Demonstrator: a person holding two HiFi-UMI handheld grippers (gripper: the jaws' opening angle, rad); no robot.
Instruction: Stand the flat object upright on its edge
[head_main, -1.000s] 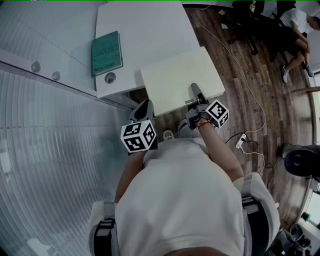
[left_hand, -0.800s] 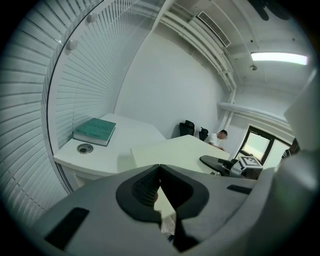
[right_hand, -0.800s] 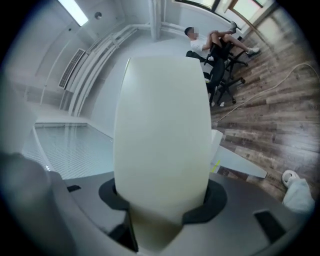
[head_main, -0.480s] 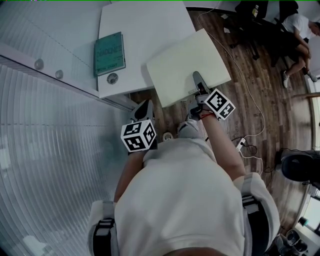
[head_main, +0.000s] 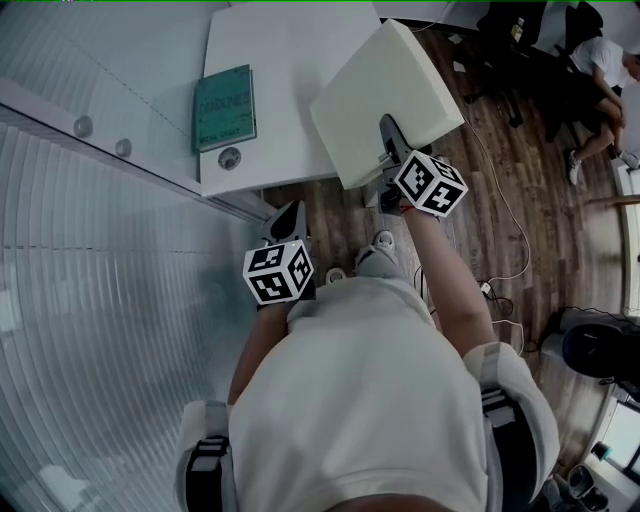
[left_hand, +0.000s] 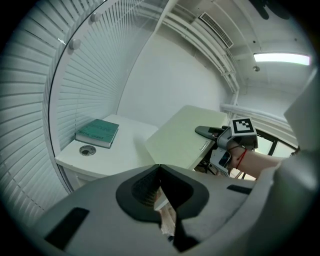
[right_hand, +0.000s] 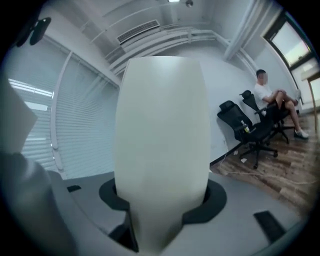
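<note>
Right gripper clenched on the near edge of the flat panel; one jaw lies across the upper face, the other is under it, and in the right gripper view the panel fills the gap between both pads. Panel held off the table, tilted, far side higher, over the table's right edge near its front right corner; contact between the panel's lower left edge and the table cannot be told. Panel: pale cream, thick, square-ish, plain faces, rounded edges and corners. Left gripper low by the person's body, in front of the table's front edge, well apart from the panel, jaw tips together. On the table: teal book lying flat near the left edge, small round disc just beside its near corner. Blinds run along the left. Wood floor to the right carries a cable; office chairs and a seated person beyond.
</note>
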